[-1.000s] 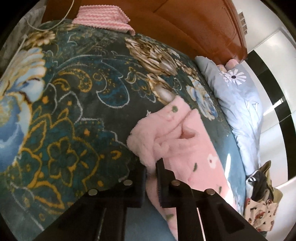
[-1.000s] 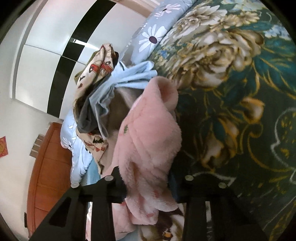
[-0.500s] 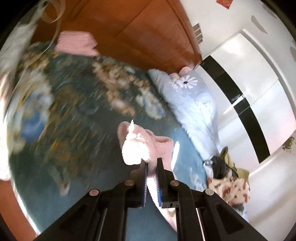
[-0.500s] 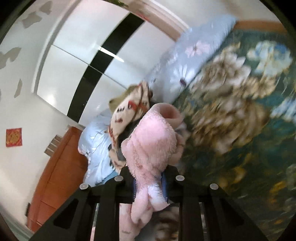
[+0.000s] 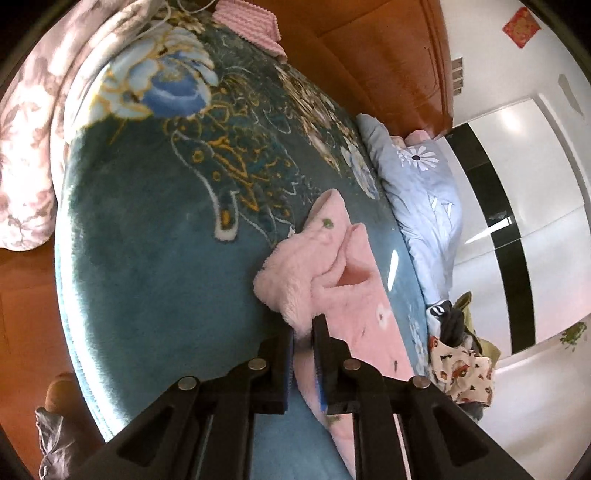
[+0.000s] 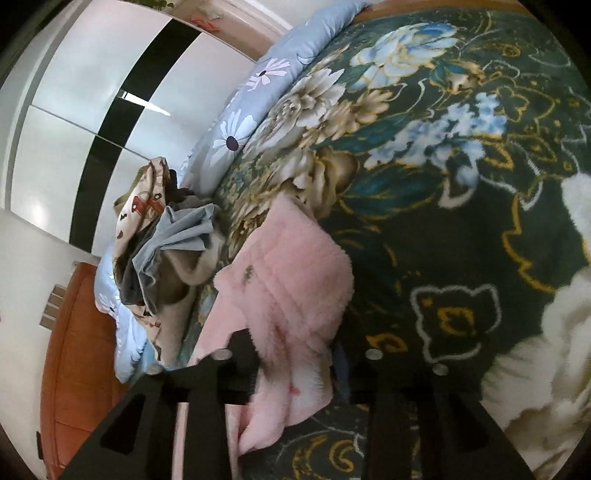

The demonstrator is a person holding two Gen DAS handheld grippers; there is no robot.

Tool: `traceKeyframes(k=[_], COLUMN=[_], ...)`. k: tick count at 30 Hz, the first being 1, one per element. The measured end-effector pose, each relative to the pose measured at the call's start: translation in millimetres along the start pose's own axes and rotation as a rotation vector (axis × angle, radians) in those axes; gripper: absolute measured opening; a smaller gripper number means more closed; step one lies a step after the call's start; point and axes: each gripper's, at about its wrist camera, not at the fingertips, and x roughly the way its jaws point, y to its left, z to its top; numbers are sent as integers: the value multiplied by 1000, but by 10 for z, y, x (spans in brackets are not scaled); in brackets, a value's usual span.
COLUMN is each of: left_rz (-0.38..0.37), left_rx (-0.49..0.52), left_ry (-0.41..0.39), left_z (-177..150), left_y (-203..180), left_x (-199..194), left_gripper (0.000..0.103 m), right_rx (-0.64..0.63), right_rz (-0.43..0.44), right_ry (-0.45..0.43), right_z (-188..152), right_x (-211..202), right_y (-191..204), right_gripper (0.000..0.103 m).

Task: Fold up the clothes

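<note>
A fluffy pink garment [image 5: 332, 284] with small printed spots lies on a dark teal floral blanket [image 5: 166, 229]. My left gripper [image 5: 303, 332] is shut on its near edge, with a thin fold of pink fleece pinched between the fingers. In the right wrist view the same pink garment [image 6: 291, 280] is bunched between the jaws of my right gripper [image 6: 295, 354], which stand wider apart around a thick wad of fleece and hold it just above the blanket [image 6: 461, 229].
A pile of loose clothes [image 6: 162, 236] lies beside the garment; it also shows in the left wrist view [image 5: 458, 354]. A light blue daisy quilt [image 5: 424, 192] runs along the bed's far side. A folded pink knit [image 5: 247, 22] lies near the wooden headboard [image 5: 388, 55]. A floral pillow [image 5: 26, 129] is at left.
Both grippers swung up with the pink garment half a second ago, then came back down; the garment now rests lower on the blanket. The right jaws stand wider than half a second ago.
</note>
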Motion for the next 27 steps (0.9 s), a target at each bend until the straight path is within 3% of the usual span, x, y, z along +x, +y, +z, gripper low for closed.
traceKeyframes(k=[5, 11, 14, 19, 22, 24, 27], left_rz=[-3, 6, -3, -32, -48, -59, -94], left_rx=[8, 6, 10, 36, 29, 24, 94], left_ry=[-8, -62, -86, -95, -91, -92, -98], left_z=[-14, 62, 122, 196, 246, 253, 184], left_y=[75, 197, 194, 71, -50, -110, -192], left_x=[-47, -197, -255, -269, -179, -138, -93], left_gripper=[14, 17, 21, 31, 32, 32, 35], right_rx=[1, 85, 148, 241, 119, 9, -233], right_rz=[-43, -105, -90, -114, -160, -133, -58], right_ry=[-28, -63, -104, -248, -290, -258, -159], right_z=[4, -32, -15, 53, 37, -13, -235], right_x=[-145, -265, -351, -634, -685, -595, -291], right_y=[72, -5, -62, -69, 236, 567, 1286], right_gripper=[49, 50, 52, 56, 56, 56, 56])
